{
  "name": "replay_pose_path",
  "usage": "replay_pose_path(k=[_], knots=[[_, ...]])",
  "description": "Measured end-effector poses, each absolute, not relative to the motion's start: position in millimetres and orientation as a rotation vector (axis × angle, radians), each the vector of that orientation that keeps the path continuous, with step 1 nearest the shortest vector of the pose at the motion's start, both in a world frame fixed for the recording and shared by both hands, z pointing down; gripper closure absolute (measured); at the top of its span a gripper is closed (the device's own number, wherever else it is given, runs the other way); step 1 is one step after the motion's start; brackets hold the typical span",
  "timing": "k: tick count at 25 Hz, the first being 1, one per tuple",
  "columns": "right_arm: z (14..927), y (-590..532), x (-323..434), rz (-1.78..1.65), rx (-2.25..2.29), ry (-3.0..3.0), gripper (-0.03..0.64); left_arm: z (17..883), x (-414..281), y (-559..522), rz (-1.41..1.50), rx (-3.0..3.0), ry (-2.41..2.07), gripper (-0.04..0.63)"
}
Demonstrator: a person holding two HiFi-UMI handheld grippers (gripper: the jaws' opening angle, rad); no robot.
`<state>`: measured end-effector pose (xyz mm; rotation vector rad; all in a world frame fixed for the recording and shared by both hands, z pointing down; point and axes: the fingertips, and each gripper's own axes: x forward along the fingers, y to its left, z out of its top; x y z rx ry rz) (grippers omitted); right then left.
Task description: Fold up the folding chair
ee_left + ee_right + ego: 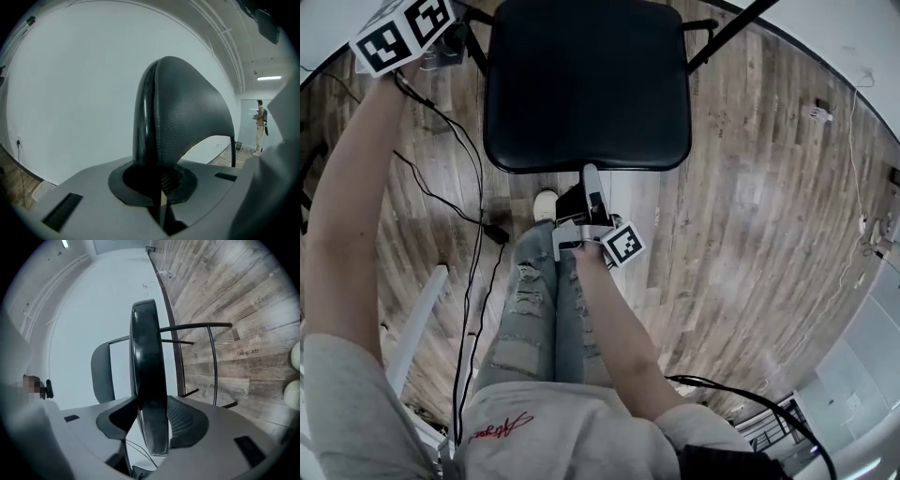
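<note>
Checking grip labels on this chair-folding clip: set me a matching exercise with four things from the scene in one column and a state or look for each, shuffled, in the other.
Things:
1. left gripper
2. right gripper
3. seat
4. floor

States:
A. wood-look planks
B. shut on the backrest
C. black and padded
D. shut on the seat's near edge

Pairs: 1-B; 2-D; 3-C; 4-A

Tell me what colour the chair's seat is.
Black; the seat shows best in the head view.
</note>
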<state>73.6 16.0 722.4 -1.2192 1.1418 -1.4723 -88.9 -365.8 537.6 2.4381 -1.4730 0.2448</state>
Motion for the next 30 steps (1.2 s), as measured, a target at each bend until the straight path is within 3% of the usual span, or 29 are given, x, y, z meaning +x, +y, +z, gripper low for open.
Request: replay_pose_path(k=[30], knots=[[511.8,-251.0,87.0,-1.678,-1.339,0.968,0.486,463.1,-85.5,-488.1,0.266,2.477,-1.585,0.565]])
